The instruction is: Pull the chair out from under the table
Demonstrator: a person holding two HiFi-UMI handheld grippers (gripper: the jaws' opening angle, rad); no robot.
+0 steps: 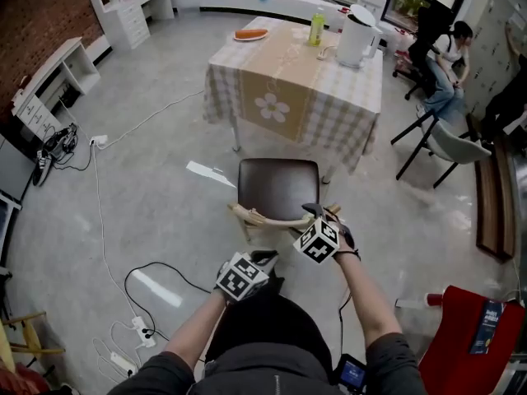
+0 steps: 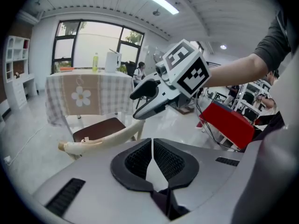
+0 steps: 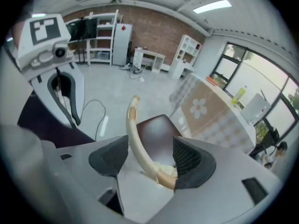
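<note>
The chair has a dark brown seat and a curved cream back rail. It stands on the floor in front of the checked-cloth table, its seat out from under the cloth. My right gripper hovers over the rail's right end, open. In the right gripper view the rail shows in the wide gap between the jaws of the right gripper. My left gripper is nearer to me, behind the rail, shut and empty. The left gripper view has the left gripper, the rail and the right gripper.
On the table stand a white jug, a green bottle and a plate. Cables and a power strip lie on the floor at left. A red object is at right. A folding chair and a seated person are at back right.
</note>
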